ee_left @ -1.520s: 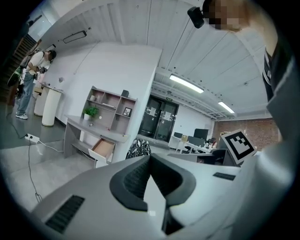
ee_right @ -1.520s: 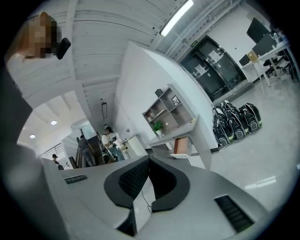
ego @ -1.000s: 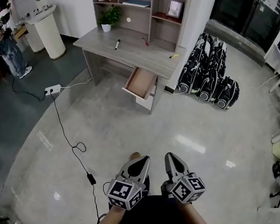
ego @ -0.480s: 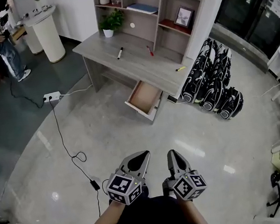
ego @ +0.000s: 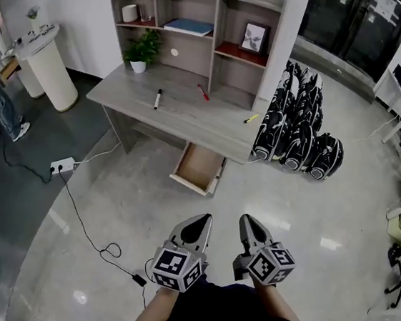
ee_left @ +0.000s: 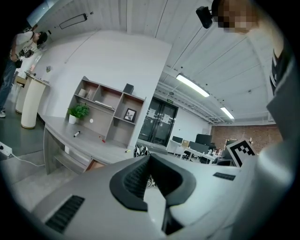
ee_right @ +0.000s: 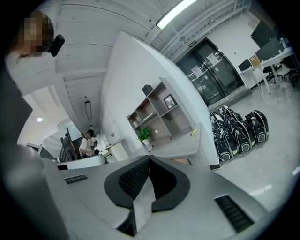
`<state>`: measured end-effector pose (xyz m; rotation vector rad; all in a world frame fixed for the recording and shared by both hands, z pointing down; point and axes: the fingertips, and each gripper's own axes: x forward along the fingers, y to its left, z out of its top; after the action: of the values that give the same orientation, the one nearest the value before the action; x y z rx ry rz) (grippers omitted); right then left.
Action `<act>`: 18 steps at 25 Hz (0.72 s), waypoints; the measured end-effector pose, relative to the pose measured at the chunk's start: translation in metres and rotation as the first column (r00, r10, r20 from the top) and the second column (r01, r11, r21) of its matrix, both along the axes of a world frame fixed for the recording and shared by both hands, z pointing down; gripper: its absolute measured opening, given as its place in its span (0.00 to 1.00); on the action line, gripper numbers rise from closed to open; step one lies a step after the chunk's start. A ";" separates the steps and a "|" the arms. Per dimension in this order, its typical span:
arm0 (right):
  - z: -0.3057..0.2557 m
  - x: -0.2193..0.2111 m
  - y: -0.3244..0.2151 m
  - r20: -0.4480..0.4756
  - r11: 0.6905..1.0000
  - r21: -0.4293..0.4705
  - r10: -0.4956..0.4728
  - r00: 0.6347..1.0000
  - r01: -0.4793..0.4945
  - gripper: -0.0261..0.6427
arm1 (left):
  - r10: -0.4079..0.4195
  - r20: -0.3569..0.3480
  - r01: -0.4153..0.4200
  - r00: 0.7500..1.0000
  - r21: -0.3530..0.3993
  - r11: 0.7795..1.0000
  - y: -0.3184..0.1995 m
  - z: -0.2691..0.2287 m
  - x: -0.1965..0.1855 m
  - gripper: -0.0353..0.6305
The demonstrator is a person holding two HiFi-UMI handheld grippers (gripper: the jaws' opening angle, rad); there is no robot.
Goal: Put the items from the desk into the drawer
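Walking up has brought the desk (ego: 181, 120) nearer; it sits lower in my head view than a second ago. Its drawer (ego: 198, 167) hangs open under the front edge, right of centre. My left gripper (ego: 206, 222) and right gripper (ego: 246, 221) are both clenched on nothing, well short of the desk. I should stop beside the drawer, part the jaws, and close across a shaft. The black marker (ego: 157, 98) and red pen (ego: 202, 92) lie mid-desk, roughly front-to-back. The yellow pen (ego: 252, 118) lies along the front edge near the right corner.

Grey left gripper (ego: 205, 220) and right gripper (ego: 244, 219) bear black-and-white square markers (ego: 171, 271)
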<state>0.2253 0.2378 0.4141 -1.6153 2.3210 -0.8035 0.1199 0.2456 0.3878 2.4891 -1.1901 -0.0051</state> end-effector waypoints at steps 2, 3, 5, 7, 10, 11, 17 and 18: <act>0.001 0.001 -0.015 0.000 1.000 0.002 0.011 1.000 -0.011 0.05 | 0.017 0.007 -0.017 1.000 0.003 1.000 -0.015 0.001 0.002 0.09; 0.003 0.001 -0.023 0.005 1.000 0.001 0.016 1.000 -0.016 0.05 | 0.026 0.011 -0.026 1.000 0.005 1.000 -0.022 0.002 0.003 0.09; 0.007 0.000 -0.039 0.016 1.000 0.000 0.023 1.000 -0.023 0.05 | 0.043 0.022 -0.043 0.999 0.008 0.999 -0.036 0.003 0.003 0.09; 0.011 -0.003 -0.053 0.025 1.000 -0.002 0.028 0.999 -0.027 0.05 | 0.054 0.039 -0.054 0.998 0.006 0.999 -0.047 0.006 0.000 0.09; 0.019 -0.009 -0.067 0.043 1.000 -0.014 0.028 0.999 -0.027 0.05 | 0.059 0.061 -0.058 0.996 -0.004 0.998 -0.058 0.013 -0.003 0.09; 0.022 -0.013 -0.069 0.048 1.000 -0.019 0.023 0.999 -0.022 0.05 | 0.057 0.063 -0.057 0.996 -0.008 0.998 -0.060 0.015 -0.005 0.09; 0.037 -0.025 -0.071 0.009 0.999 -0.052 -0.016 1.000 0.016 0.05 | 0.064 0.055 -0.060 0.996 -0.069 0.996 -0.060 0.035 -0.006 0.09; 0.040 -0.023 -0.072 0.004 0.998 -0.059 -0.011 1.000 0.011 0.05 | 0.067 0.056 -0.062 0.996 -0.083 0.995 -0.062 0.039 -0.005 0.09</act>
<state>0.2022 0.1657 0.4540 -1.6247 2.3265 -0.8846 0.1144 0.1832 0.4270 2.4707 -1.1099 0.1315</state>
